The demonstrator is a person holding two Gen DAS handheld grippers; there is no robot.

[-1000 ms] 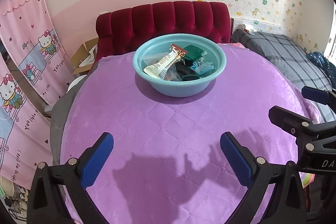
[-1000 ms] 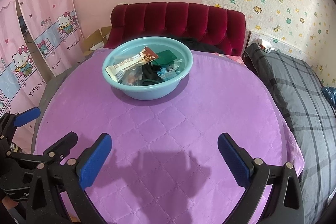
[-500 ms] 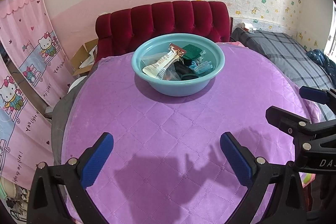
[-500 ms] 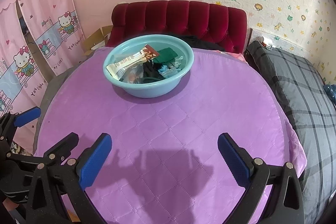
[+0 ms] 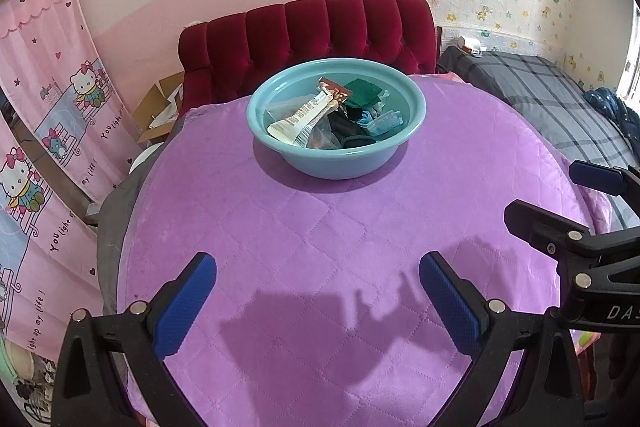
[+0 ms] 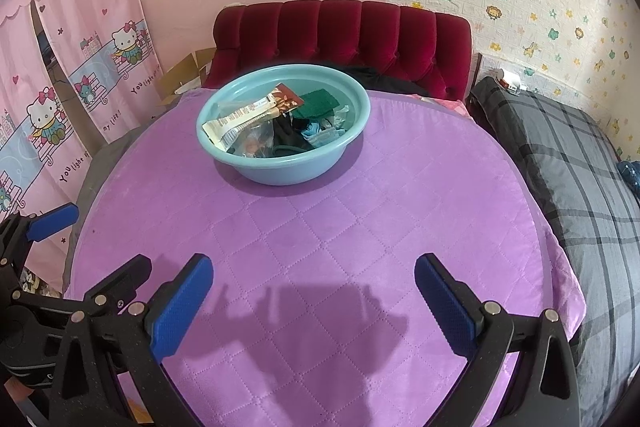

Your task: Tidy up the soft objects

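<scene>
Left gripper (image 5: 318, 301): jaws spread wide, nothing between them, hovering over the lower part of the purple quilted cover (image 5: 320, 235). Right gripper (image 6: 314, 301): same, spread wide and holding nothing, low centre of its own frame; its side also shows at the right edge of the left view. Above both, upper centre of each frame, sits the teal basin (image 5: 394, 155), well apart from either gripper. All the loose items visible are inside it: a long white-and-brown snack wrapper (image 5: 308, 113) lying across the top, a dark green cloth (image 5: 362, 98), a black fabric piece (image 5: 346, 131), pale blue bits (image 5: 380, 123), a clear bag, hard to make out. No loose items on the visible cover. This fits either a pile waiting to be sorted out of the basin or soft items already gathered into it; the frames don't settle which. Behind: red tufted headboard (image 5: 308, 35).
</scene>
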